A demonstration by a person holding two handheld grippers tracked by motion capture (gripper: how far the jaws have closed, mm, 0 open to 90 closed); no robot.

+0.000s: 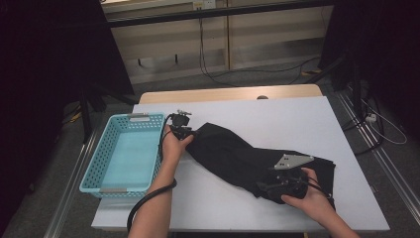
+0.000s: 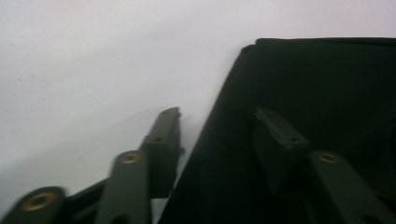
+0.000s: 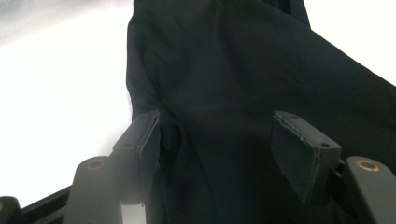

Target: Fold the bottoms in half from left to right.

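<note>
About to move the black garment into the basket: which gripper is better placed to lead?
Probably the left gripper: it's at the black garment end beside the blue basket, jaws open astride the edge.

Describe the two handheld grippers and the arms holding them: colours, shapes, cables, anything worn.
Both grippers are black, each with two flat black jaws pinned by brass-coloured rivets. The right gripper carries a grey three-cornered plate on top; its pads are dark rectangular blocks. The left gripper has small silver fittings on top and trails a thick black cable. Both forearms are bare, with no sleeves showing.
</note>
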